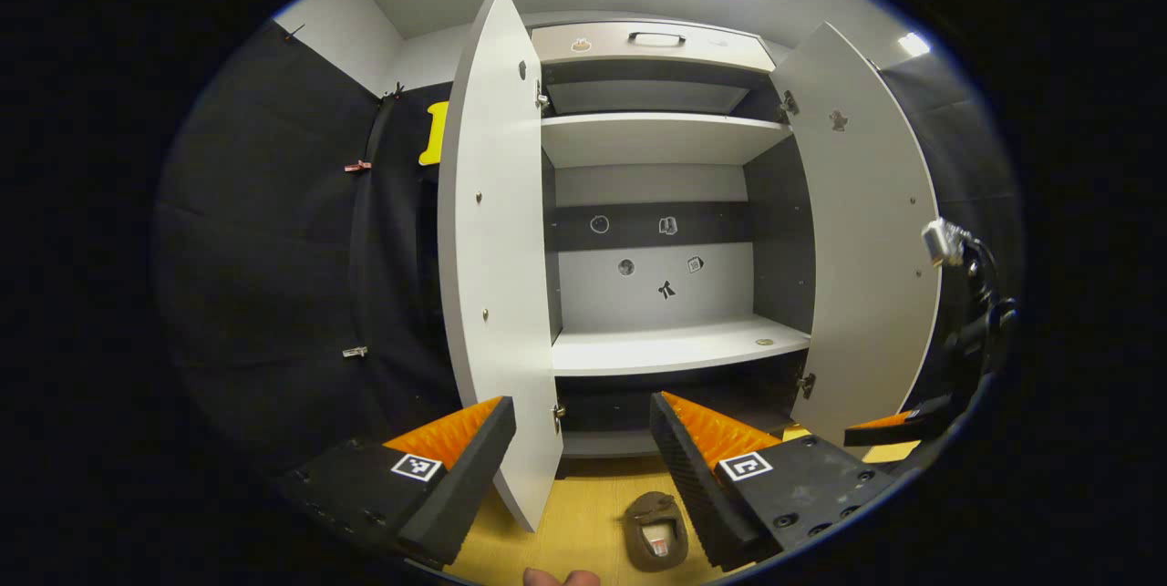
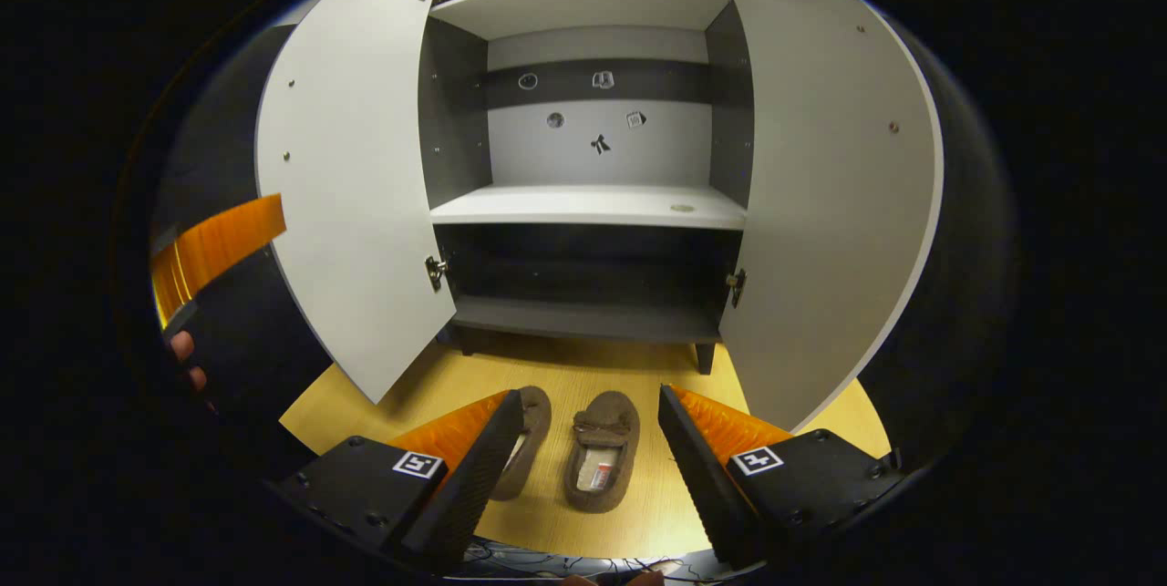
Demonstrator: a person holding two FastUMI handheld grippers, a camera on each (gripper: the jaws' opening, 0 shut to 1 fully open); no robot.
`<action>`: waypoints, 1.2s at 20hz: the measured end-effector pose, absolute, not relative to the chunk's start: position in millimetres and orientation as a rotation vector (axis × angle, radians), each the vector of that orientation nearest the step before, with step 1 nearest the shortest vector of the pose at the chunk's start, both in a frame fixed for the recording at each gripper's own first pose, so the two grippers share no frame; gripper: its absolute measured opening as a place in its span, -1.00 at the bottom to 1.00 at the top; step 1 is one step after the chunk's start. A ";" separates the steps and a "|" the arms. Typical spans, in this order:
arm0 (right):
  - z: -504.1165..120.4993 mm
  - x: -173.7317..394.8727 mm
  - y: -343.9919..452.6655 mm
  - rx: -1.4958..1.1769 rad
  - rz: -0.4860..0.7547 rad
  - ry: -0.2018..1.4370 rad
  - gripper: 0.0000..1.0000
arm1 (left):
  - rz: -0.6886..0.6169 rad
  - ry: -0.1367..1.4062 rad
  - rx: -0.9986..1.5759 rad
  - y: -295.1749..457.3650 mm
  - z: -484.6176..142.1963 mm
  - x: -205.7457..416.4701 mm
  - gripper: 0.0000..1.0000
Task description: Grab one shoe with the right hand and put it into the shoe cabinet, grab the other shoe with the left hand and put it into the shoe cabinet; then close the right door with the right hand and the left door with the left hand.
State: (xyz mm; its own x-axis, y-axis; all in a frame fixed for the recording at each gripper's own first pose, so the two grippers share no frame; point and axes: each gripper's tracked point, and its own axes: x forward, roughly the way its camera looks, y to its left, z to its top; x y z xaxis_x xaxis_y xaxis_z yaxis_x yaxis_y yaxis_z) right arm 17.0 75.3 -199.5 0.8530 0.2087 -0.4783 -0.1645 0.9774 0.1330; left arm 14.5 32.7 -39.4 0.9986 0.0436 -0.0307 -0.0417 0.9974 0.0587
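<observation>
Two brown slippers lie side by side on the wooden floor in front of the open shoe cabinet (image 2: 593,203): the right shoe (image 2: 602,463) and the left shoe (image 2: 527,449), partly hidden behind a finger. My right gripper (image 2: 591,396) hovers open just above and before them, touching neither. My left gripper (image 1: 582,404) is open and empty, higher up, facing the cabinet (image 1: 675,344); one shoe (image 1: 656,527) lies below it. Both doors stand wide open: the left door (image 2: 351,176) and the right door (image 2: 821,185).
The left door (image 1: 492,276) has its edge close between my left fingers, and the right door (image 1: 866,249) is farther off. The right gripper (image 1: 903,426) shows at the right edge. The left gripper (image 2: 219,244) and a hand (image 2: 182,349) sit beside the left door.
</observation>
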 end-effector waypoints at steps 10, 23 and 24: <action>-332.0 38.7 100.1 0.151 0.192 0.790 0.96 | 0.051 0.114 0.046 46.6 -94.5 24.3 0.89; -435.8 78.5 117.9 0.188 0.104 0.878 0.48 | 0.115 0.200 0.064 76.1 -143.0 22.3 0.89; -437.7 83.5 118.8 0.186 0.093 0.870 0.31 | 0.115 0.202 0.065 76.8 -144.1 21.3 0.89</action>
State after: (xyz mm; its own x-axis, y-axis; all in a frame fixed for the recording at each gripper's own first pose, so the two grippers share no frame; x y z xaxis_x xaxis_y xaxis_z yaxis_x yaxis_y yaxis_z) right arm 83.5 118.8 -437.7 0.6423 0.1567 -0.7503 -0.0052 0.9797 0.2002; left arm 21.3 76.8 -144.1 0.9730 0.1208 -0.1965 -0.1077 0.9913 0.0758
